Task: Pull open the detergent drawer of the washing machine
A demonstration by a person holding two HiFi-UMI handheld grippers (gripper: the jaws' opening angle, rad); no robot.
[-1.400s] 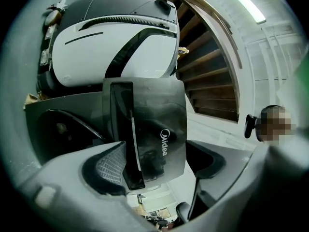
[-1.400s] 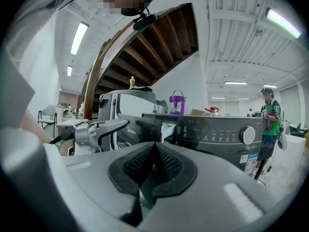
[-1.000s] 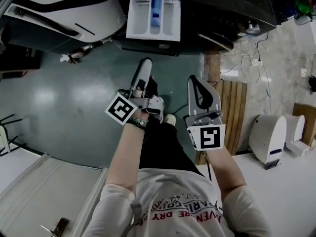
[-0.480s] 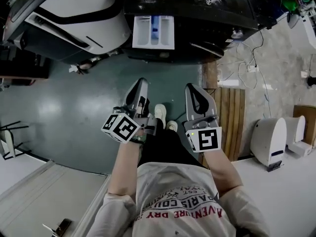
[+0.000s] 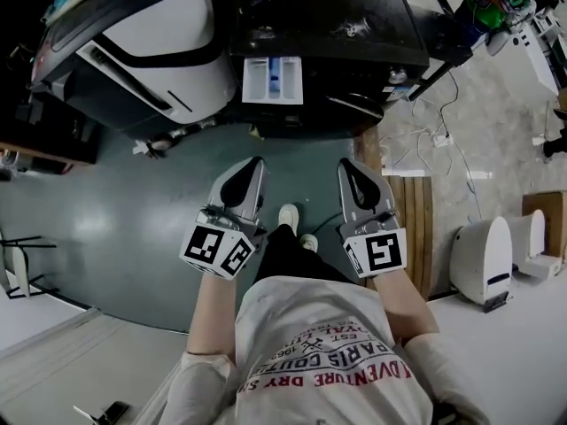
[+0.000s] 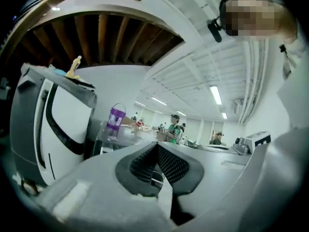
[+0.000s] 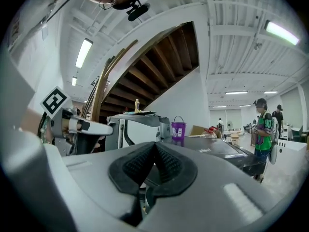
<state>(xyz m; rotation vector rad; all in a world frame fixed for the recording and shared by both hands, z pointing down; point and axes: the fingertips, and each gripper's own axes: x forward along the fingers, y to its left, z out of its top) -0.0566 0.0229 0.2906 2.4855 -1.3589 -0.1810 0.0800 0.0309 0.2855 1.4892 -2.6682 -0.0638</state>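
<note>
Short of drawer (image 5: 273,80), left gripper (image 5: 253,167) rolled, closed

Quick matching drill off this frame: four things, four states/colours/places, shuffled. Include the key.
Things
1. detergent drawer
2. left hand-held gripper
3. bucket
4. slatted board

Descriptions
A. purple
B. lying flat on the floor at the right of the head view
C. pulled out of the dark washing machine, compartments showing
D. jaws together, nothing between them

Pairs: 1-C, 2-D, 3-A, 4-B
</note>
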